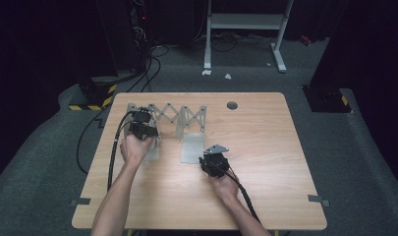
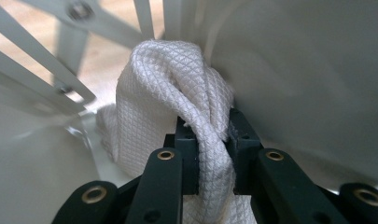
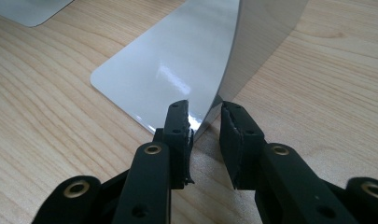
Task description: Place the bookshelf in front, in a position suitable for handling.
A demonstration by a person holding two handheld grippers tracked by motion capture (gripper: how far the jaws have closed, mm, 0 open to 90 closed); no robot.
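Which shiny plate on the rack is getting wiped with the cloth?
The left plate, where the left gripper presses a white cloth. The right gripper only straddles the other plate.

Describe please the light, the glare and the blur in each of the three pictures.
High view: the wooden table is evenly lit, the room around it nearly black. Left gripper view: the white cloth in the left tool is sharp, the pale rack behind blurred and overbright. Right gripper view: a glare patch lies on the grey sheet; the right tool is slightly soft.
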